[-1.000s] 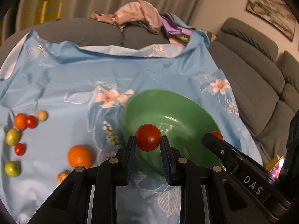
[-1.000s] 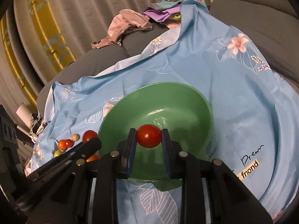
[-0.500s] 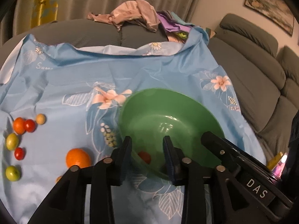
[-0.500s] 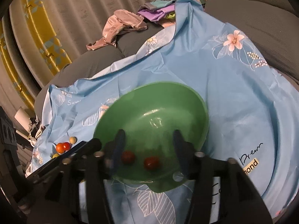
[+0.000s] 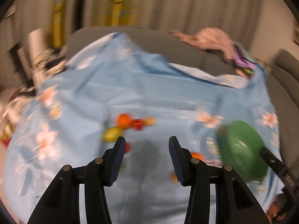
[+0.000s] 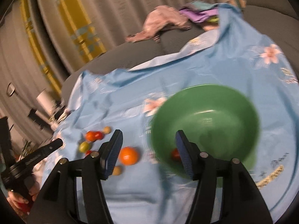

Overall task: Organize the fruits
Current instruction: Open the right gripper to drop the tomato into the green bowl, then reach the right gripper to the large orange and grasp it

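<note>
We've dropped both red tomatoes into the green bowl (image 6: 205,127); left gripper (image 5: 146,160) and right gripper (image 6: 148,153) jaws are opening, nothing between them, with the loose fruit cluster (image 5: 129,125) next.

Plenty of bare blue cloth (image 6: 130,196) along the near edge, so that's easy passage. The green bowl (image 6: 205,123) takes up the right side. A loose fruit cluster (image 5: 129,125) and a big orange (image 6: 129,155) clutter the left-middle. A clothes pile (image 6: 164,22) blocks the far edge.
</note>
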